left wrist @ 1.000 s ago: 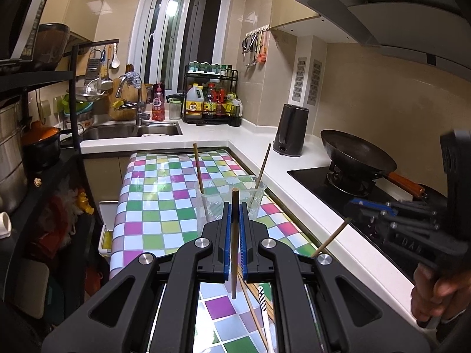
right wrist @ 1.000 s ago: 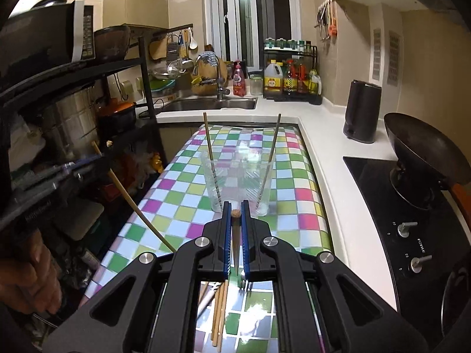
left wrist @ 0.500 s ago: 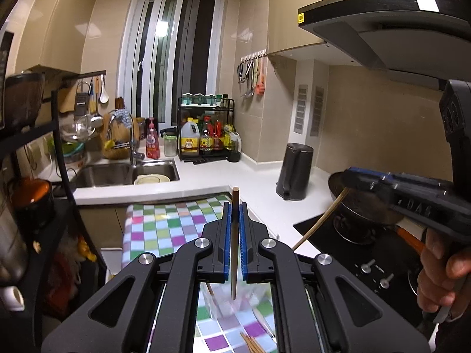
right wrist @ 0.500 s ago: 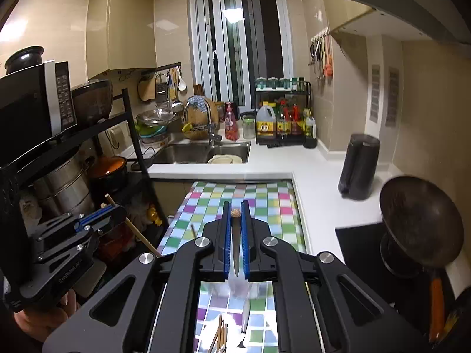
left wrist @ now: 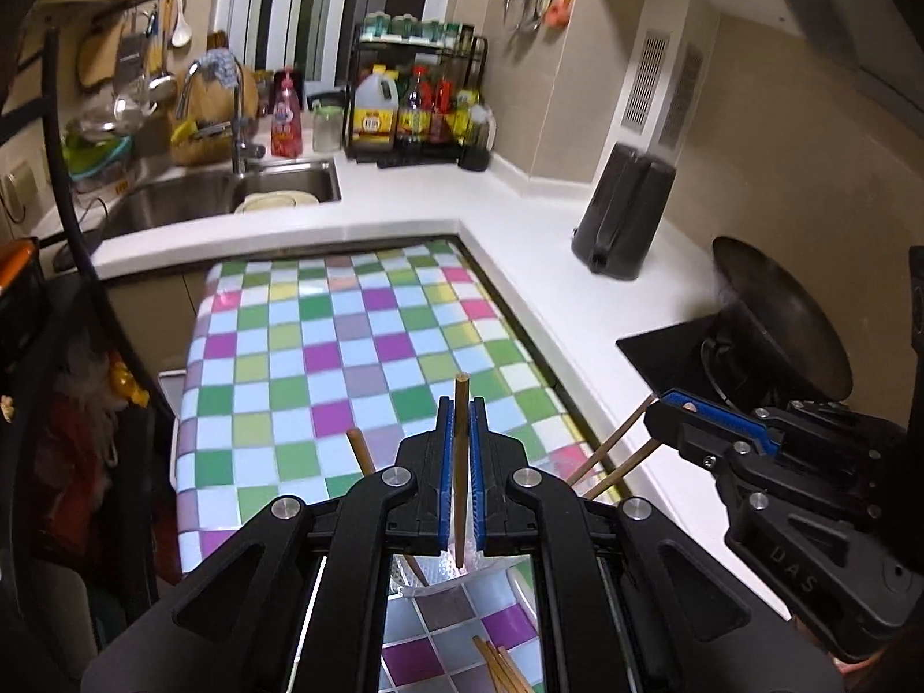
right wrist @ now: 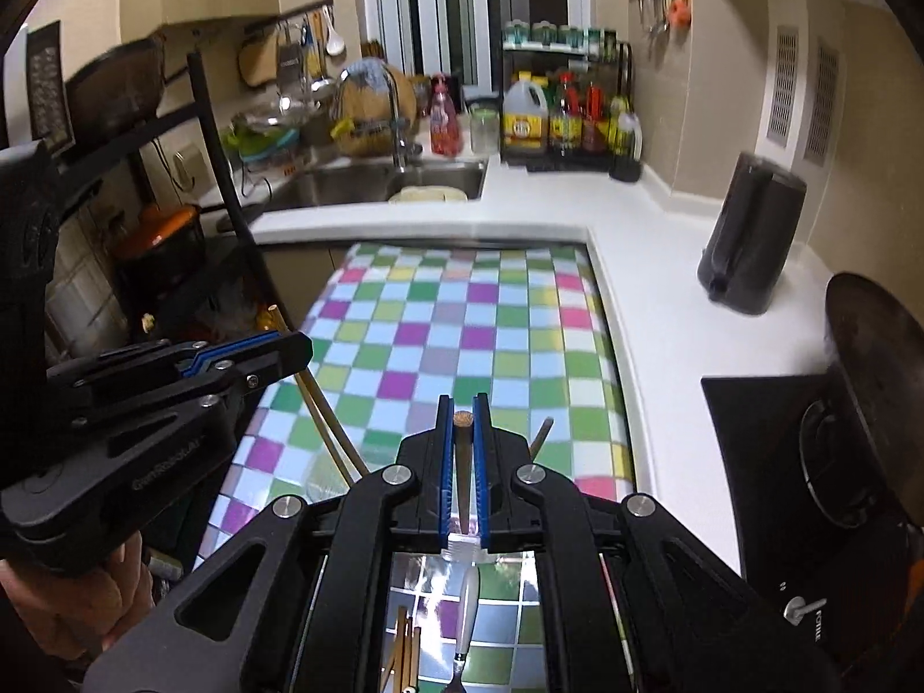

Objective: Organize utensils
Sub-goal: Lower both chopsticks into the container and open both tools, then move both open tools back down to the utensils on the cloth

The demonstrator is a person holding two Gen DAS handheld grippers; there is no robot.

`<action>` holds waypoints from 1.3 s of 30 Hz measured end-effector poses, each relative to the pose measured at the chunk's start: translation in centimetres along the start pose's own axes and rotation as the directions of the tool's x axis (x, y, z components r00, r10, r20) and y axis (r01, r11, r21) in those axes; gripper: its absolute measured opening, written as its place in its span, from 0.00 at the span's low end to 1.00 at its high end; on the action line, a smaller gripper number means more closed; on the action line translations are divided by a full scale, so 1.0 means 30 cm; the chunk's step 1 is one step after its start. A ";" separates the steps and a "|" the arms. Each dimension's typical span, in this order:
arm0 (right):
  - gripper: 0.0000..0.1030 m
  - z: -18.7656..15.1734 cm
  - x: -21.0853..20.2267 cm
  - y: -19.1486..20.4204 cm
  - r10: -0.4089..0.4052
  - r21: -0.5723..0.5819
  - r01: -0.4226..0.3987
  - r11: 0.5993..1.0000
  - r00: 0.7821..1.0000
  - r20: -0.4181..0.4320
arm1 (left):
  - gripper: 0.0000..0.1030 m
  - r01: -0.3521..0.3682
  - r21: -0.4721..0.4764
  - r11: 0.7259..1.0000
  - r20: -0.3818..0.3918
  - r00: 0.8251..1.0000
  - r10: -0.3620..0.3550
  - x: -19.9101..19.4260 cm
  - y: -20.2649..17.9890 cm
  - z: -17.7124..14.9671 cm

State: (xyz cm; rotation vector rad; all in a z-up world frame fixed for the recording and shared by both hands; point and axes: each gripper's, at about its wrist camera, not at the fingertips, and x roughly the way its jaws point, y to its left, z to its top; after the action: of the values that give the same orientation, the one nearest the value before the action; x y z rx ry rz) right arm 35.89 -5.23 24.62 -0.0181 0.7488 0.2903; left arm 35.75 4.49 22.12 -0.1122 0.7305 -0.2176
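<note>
My left gripper (left wrist: 460,404) is shut on an upright wooden chopstick (left wrist: 460,450) above the checkered table cover (left wrist: 323,358). Just below it, a clear cup (left wrist: 427,577) shows through the gripper frame, with a chopstick (left wrist: 359,450) standing in it. My right gripper (right wrist: 463,404) is shut on another chopstick (right wrist: 463,419), seen end-on. In the left wrist view the right gripper (left wrist: 655,410) comes in from the right with its stick slanting down toward the cup. Seen from the right wrist, the left gripper (right wrist: 300,352) is at the left. Loose chopsticks (right wrist: 404,652) and a white-handled utensil (right wrist: 469,600) lie on the cover.
A white counter (left wrist: 520,219) wraps the far and right sides, carrying a black kettle (left wrist: 623,213), a bottle rack (left wrist: 416,110) and a sink (left wrist: 231,190). A black wok (left wrist: 774,317) sits on the hob at right. Dark shelving (right wrist: 173,185) stands along the left.
Both grippers moved forward with their chopsticks. The cup, once ahead of the fingers, now lies beneath them. The views swung up toward the window, then back down.
</note>
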 end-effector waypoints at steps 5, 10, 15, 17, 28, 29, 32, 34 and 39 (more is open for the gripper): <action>0.27 -0.008 -0.008 -0.005 0.001 0.000 -0.001 1.000 1.000 0.010 | 0.46 -0.003 0.017 1.000 0.012 1.000 0.003 0.002 -0.014 -0.004; 0.33 -0.006 -0.127 -0.003 -0.013 -0.012 0.014 1.000 0.996 0.088 | 0.48 -0.037 0.031 0.999 0.134 0.990 0.033 -0.125 -0.033 0.015; 0.34 -0.089 -0.335 -0.006 0.013 -0.012 -0.011 1.000 0.973 0.232 | 0.48 -0.067 0.019 0.998 0.263 0.963 0.059 -0.304 -0.050 -0.030; 0.34 -0.144 -0.403 -0.008 0.036 -0.017 -0.032 0.999 0.957 0.287 | 0.45 -0.073 0.018 0.997 0.298 0.953 0.065 -0.361 -0.058 -0.074; 0.16 -0.603 -0.354 -0.065 0.133 0.035 -0.151 0.988 0.943 0.306 | 0.10 -0.098 0.017 0.995 0.313 0.946 0.088 -0.459 -0.098 -0.582; 0.15 -0.634 -0.330 -0.075 0.142 0.048 -0.162 0.986 0.947 0.287 | 0.10 -0.098 0.017 0.995 0.306 0.948 0.088 -0.453 -0.099 -0.628; 0.14 -0.724 -0.217 -0.104 0.153 0.085 -0.174 0.981 0.965 0.212 | 0.06 -0.088 0.002 0.996 0.259 0.962 0.084 -0.411 -0.096 -0.783; 0.14 -0.771 -0.142 -0.116 0.191 0.116 -0.209 0.971 0.970 0.151 | 0.06 -0.064 -0.026 0.998 0.188 0.980 0.068 -0.359 -0.082 -0.867; 0.21 -0.855 0.016 -0.121 0.241 0.196 -0.236 0.952 0.970 -0.001 | 0.06 0.007 -0.120 0.993 0.028 1.000 -0.003 -0.240 -0.067 -1.029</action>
State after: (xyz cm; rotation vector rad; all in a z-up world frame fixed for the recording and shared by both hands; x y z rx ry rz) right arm 20.05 -11.63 5.13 0.2561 0.8025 0.4470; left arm 9.49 3.43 4.30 -0.2313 0.7162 -0.1765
